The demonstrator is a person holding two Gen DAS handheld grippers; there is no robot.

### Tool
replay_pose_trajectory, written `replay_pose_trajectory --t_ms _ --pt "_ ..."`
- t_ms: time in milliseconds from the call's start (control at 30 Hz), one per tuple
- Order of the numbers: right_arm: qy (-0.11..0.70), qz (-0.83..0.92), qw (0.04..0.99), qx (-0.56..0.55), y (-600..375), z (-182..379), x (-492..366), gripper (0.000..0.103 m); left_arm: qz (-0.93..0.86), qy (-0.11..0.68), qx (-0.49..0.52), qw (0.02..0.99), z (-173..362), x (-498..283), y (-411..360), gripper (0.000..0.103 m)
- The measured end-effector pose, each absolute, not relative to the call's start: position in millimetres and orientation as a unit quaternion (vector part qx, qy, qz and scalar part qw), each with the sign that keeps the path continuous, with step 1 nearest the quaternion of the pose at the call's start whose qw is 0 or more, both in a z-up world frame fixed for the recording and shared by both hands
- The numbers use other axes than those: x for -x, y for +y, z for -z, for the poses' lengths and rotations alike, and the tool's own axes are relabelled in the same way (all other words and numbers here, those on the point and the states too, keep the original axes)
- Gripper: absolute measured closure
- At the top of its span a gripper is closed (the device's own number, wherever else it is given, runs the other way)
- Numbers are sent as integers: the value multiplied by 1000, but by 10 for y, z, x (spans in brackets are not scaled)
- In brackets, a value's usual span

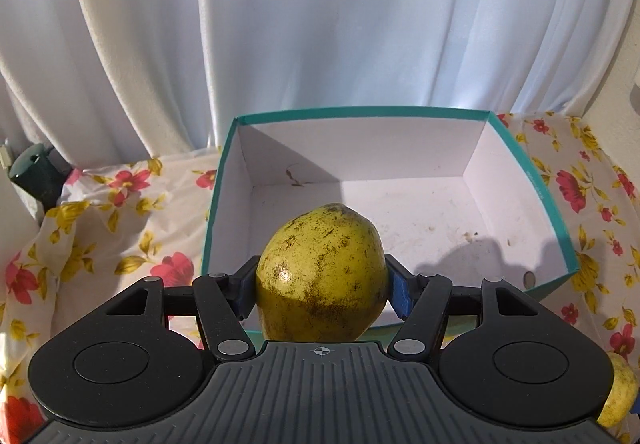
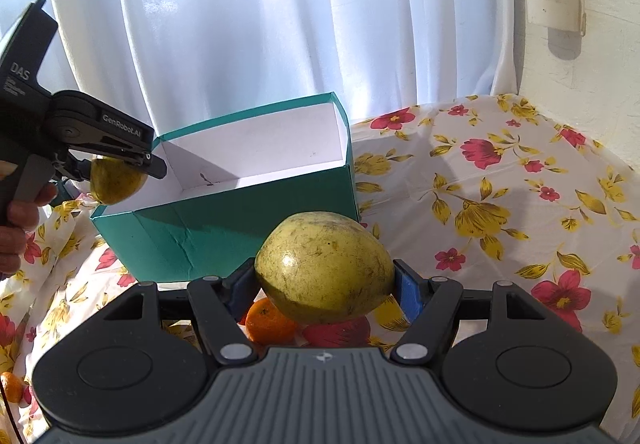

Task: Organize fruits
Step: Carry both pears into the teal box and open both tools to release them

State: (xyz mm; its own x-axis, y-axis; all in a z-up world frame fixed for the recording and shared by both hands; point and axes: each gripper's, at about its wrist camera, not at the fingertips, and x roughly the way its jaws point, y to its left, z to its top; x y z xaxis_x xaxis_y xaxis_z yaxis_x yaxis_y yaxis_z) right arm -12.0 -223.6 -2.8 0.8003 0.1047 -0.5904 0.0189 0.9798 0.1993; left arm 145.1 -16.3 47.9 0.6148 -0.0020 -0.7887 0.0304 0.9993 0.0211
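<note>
My left gripper is shut on a yellow-green speckled fruit, held above the near rim of an empty teal box with a white inside. The right wrist view shows that same left gripper with its fruit over the box's left corner. My right gripper is shut on a second yellow-green fruit, lifted above the table to the right of the box front. Beneath it lie an orange and a red fruit.
A floral tablecloth covers the table, with white curtains behind. A dark green object stands at the far left. Another yellow fruit and a small orange lie at the frame edges. A person's hand holds the left gripper.
</note>
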Motion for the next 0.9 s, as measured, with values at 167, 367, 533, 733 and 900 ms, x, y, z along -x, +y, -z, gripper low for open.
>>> replay_pose_trajectory --t_ms 167,367,533,733,900 --pt "312 -20 945 -98 -2236 20 105 33 13 457 -25 889 -355 -1535 -201 35" --pt "303 -23 949 -86 -2185 -22 84 33 -2 456 -25 890 -338 -1574 -176 30" --pt "296 -30 952 -74 -2128 -74 16 33 -5 446 -35 895 -393 -1497 -164 20" --pt "267 -38 962 -44 -2036 -206 -95 33 5 419 -14 908 -650 -1040 -38 13" --pt "235 -44 971 -26 -1964 -302 -297 33 -14 388 -23 921 -776 -644 127 7"
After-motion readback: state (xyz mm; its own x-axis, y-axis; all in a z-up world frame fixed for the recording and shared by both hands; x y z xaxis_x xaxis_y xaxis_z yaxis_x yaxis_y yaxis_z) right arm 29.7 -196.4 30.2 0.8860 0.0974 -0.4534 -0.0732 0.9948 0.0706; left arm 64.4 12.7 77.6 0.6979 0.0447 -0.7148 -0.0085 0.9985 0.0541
